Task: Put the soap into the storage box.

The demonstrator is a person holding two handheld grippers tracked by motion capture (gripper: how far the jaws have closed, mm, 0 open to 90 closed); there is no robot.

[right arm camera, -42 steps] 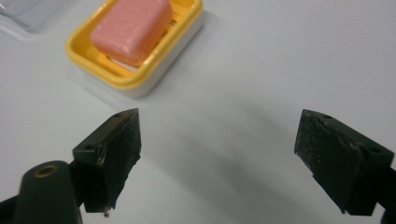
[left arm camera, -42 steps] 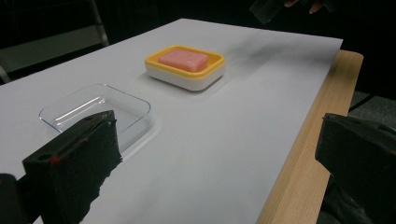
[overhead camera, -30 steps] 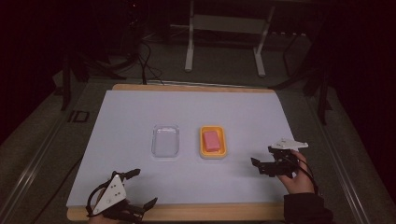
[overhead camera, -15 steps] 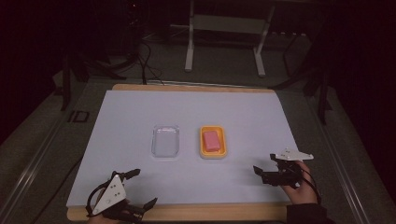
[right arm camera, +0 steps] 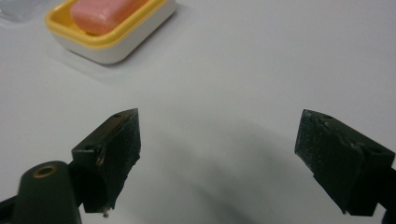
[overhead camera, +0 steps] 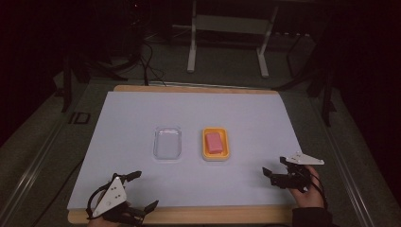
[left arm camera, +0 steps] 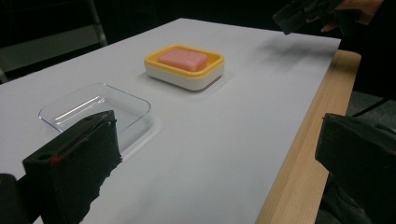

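A pink bar of soap [overhead camera: 214,142] lies in a yellow-rimmed white dish [overhead camera: 215,157] near the middle of the white sheet. To its left sits a shallow clear plastic tray [overhead camera: 167,143] with nothing in it. My left gripper [overhead camera: 144,190] rests at the near left edge, jaws wide apart and holding nothing. From the left gripper view [left arm camera: 219,158], the tray [left arm camera: 95,109] is close and the dish [left arm camera: 182,79] lies beyond it. My right gripper [overhead camera: 274,165] is open at the near right. In its own view [right arm camera: 224,144], the dish [right arm camera: 121,44] and soap [right arm camera: 100,11] are ahead to the upper left.
A white sheet [overhead camera: 198,109] covers a wooden board whose bare strip [overhead camera: 213,215] runs along the near edge. Beyond the far edge stand a metal frame [overhead camera: 227,42] and cables on the dark floor. Wide bare sheet lies around the tray and the dish.
My right gripper has drawn back toward the near edge and slightly right, away from the soap dish. The left gripper, tray and dish have stayed put.
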